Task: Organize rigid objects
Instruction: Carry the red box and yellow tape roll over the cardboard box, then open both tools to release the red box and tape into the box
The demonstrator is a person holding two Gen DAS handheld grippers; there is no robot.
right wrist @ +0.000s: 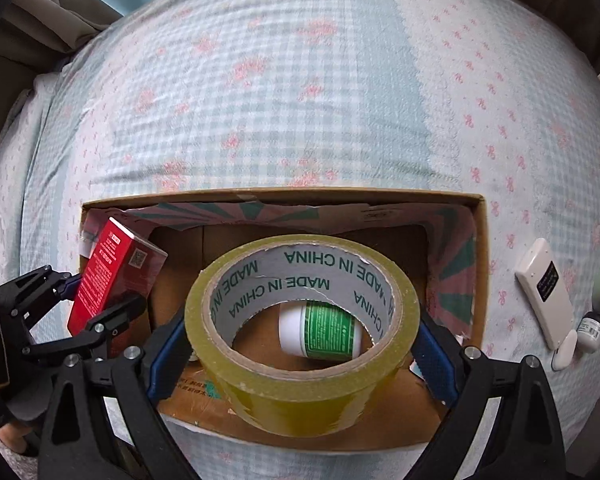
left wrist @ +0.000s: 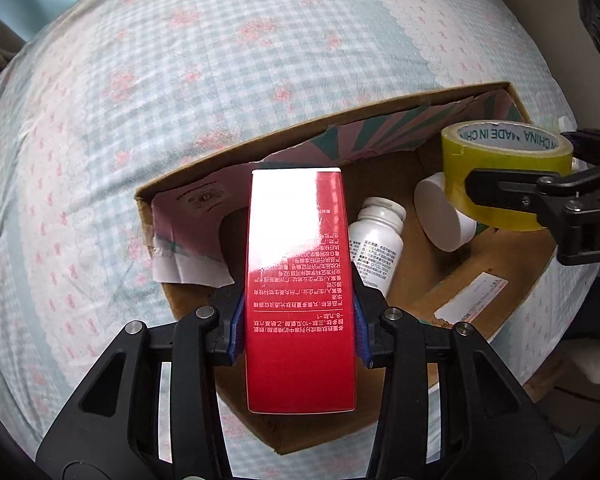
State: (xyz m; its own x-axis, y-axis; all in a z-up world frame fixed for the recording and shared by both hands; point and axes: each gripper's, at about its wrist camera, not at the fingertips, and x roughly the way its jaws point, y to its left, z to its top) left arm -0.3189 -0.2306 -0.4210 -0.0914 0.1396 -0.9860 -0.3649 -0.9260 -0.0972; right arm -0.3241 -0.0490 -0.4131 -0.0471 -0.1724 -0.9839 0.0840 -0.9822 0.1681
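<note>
The red carton (left wrist: 300, 280) sat clamped between the blue pads of the left gripper (left wrist: 300, 332), its long axis running straight out along the fingers and its far end poised over the left part of the open cardboard box (left wrist: 188, 184); from the right wrist view the same carton (right wrist: 112, 276) tilted over the box's left near corner, so the move ahead looked like a short descent rather than any sideways travel; the roll of yellow packing tape (right wrist: 300, 336) was pinched across its outer wall by the right gripper (right wrist: 300, 344), core facing up and away, held above the middle-to-right of the box, with that gripper (left wrist: 540, 192) entering the left view from the right edge; through the core a white bottle with a green label (right wrist: 320, 330) lay on its side on the box floor; in the left view a white bottle (left wrist: 376, 240) and a white round lid or jar (left wrist: 440, 216) lay there too, though how they matched the green-labelled one I could not tell; right of the box, on the checked bedsheet (right wrist: 300, 80), lay a white remote-like device (right wrist: 544, 292) and a small vial (right wrist: 592, 326), with another item cut off at the frame edge; the box floor under the carton was hidden.
</note>
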